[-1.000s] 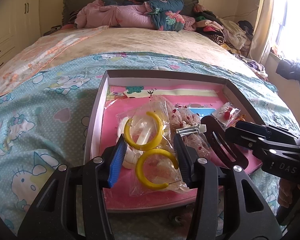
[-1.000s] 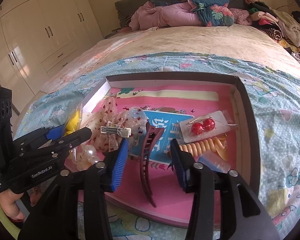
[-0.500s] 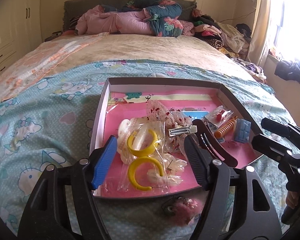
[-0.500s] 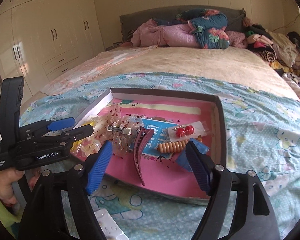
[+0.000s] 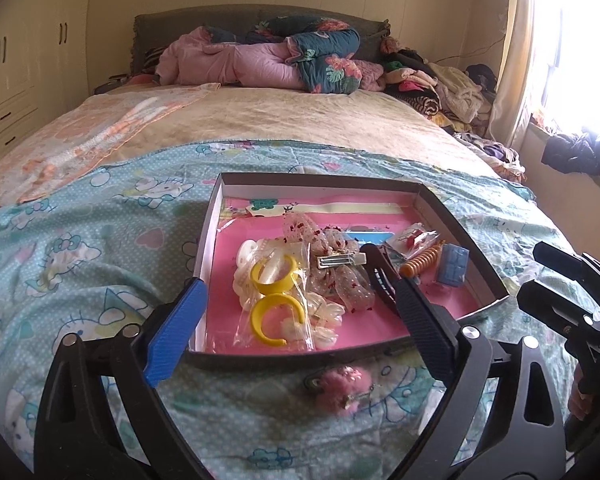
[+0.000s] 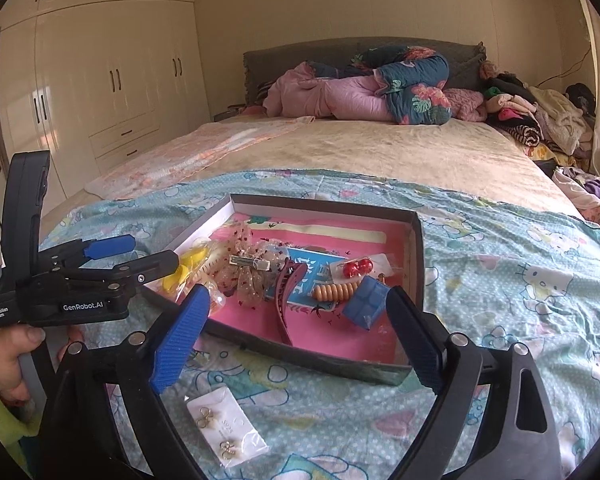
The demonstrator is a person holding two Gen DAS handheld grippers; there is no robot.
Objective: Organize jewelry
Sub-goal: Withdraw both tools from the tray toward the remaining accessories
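The left gripper [image 5: 300, 326] is spread wide and holds nothing, above the near rim of the tray [image 5: 284, 357]. The right gripper [image 6: 300, 338] is likewise released and empty. Inside the tray, 2 yellow hoops [image 5: 274, 300] in plastic lie at 12 o'clock from the left gripper. On the blanket [image 6: 520, 280], an earring card [image 6: 226, 426] sits at 7 o'clock from the right gripper.

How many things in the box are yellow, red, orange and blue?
Yellow: 2, the yellow plastic C-shaped hoops
Red: 2, the shiny red round beads on a card
Orange: 1, the orange spiral hair tie
Blue: 1, the small blue square packet
Total: 6
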